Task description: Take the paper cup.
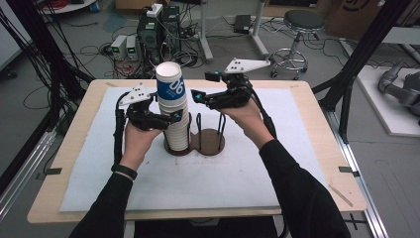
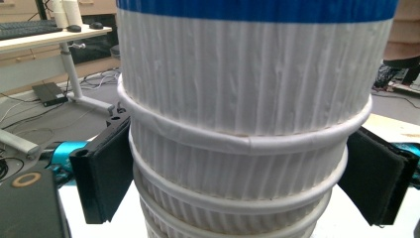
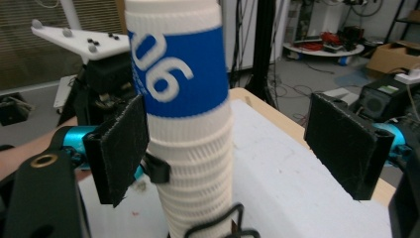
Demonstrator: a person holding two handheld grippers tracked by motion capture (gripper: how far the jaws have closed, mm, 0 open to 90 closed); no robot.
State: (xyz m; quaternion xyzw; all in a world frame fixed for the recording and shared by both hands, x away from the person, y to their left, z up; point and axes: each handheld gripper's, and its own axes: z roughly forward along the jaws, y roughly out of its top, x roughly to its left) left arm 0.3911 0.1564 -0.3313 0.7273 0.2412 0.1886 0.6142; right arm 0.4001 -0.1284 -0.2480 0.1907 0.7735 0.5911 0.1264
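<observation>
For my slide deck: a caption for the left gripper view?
Left gripper clasps a tall stack of ribbed white paper cups below the blue-banded top cup.

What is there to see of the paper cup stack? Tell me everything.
The paper cup stack stands upright in a dark wooden holder on the white mat. The cups are white, ribbed, nested upside down with rolled rims showing; the top one bears a blue band. The left gripper has its jaws on both sides of it.
</observation>
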